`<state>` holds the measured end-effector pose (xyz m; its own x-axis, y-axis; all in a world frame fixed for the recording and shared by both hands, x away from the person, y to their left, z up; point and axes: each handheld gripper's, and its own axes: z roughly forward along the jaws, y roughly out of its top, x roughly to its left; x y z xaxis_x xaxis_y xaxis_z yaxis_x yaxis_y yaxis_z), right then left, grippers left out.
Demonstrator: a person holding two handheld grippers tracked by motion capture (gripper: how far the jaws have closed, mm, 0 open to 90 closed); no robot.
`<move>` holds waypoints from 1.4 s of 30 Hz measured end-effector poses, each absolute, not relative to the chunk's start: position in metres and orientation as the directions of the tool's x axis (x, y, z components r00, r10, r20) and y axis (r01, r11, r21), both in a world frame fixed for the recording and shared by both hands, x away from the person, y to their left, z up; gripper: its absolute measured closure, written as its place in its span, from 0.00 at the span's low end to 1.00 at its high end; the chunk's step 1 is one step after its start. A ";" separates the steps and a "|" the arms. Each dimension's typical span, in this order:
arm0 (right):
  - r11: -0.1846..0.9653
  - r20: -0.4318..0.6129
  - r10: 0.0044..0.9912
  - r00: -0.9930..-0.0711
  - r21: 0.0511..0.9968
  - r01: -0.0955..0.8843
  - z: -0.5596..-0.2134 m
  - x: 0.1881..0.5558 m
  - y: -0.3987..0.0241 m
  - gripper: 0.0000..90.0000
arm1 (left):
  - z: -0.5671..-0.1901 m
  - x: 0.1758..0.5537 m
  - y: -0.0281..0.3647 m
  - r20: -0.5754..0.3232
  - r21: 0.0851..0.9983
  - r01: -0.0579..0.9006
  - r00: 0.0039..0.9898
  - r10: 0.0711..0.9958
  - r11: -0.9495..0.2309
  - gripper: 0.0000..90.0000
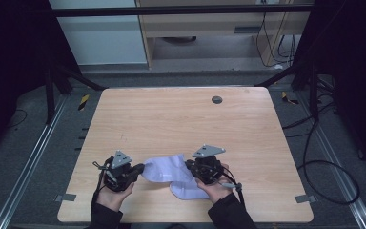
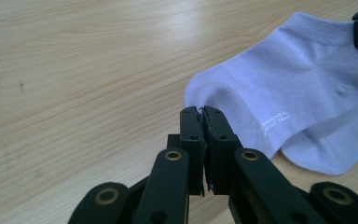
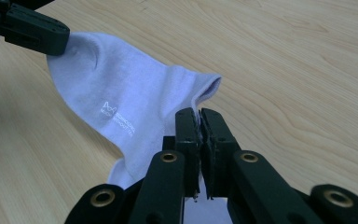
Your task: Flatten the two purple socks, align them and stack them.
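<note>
You have a pale lilac sock point(image 1: 169, 174) stretched between your two grippers, near the front edge of the wooden table point(image 1: 181, 119). Your left gripper point(image 1: 140, 168) has its jaws pressed together on the toe end of the sock — in the left gripper view the fabric point(image 2: 284, 107) is pinched right at the tips point(image 2: 201, 112), with small white lettering showing on the side of the sock. Your right gripper point(image 1: 189, 165) is likewise clamped on the sock, gripping it at the cuff edge point(image 3: 205, 91) — the jaws in the right gripper view meet with only cloth between them. The part of the sock between the grippers hangs off the table, while a lower fold point(image 1: 186, 191) lies by your right hand point(image 1: 214, 188).
</note>
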<state>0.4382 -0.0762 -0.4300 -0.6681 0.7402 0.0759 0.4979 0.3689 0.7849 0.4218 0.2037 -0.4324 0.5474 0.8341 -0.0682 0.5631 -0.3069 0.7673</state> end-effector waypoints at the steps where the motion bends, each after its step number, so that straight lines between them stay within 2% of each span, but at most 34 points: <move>1: 0.360 0.082 0.746 -0.661 0.786 0.503 -0.429 0.435 -0.086 0.96 | -0.432 0.422 0.201 -0.067 0.765 0.563 0.552 0.831 -0.313 0.96; 11: 0.328 0.091 0.777 -0.623 0.786 0.524 -0.422 0.417 -0.131 0.96 | -0.427 0.416 0.162 -0.074 0.755 0.544 0.626 0.776 -0.367 0.96; 22: 0.309 0.103 0.794 -0.600 0.781 0.543 -0.428 0.398 -0.157 0.96 | -0.435 0.411 0.133 -0.069 0.727 0.536 0.679 0.731 -0.430 0.96; 42: 0.326 0.119 0.809 -0.575 0.724 0.608 -0.459 0.402 -0.170 0.96 | -0.468 0.419 0.121 -0.075 0.659 0.578 0.688 0.722 -0.482 0.96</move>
<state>0.4024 -0.1698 -0.4585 -0.5754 0.8091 0.1191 0.6083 0.3261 0.7236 0.4192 0.1215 -0.4682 0.6883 0.7215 -0.0753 0.5775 -0.4821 0.6588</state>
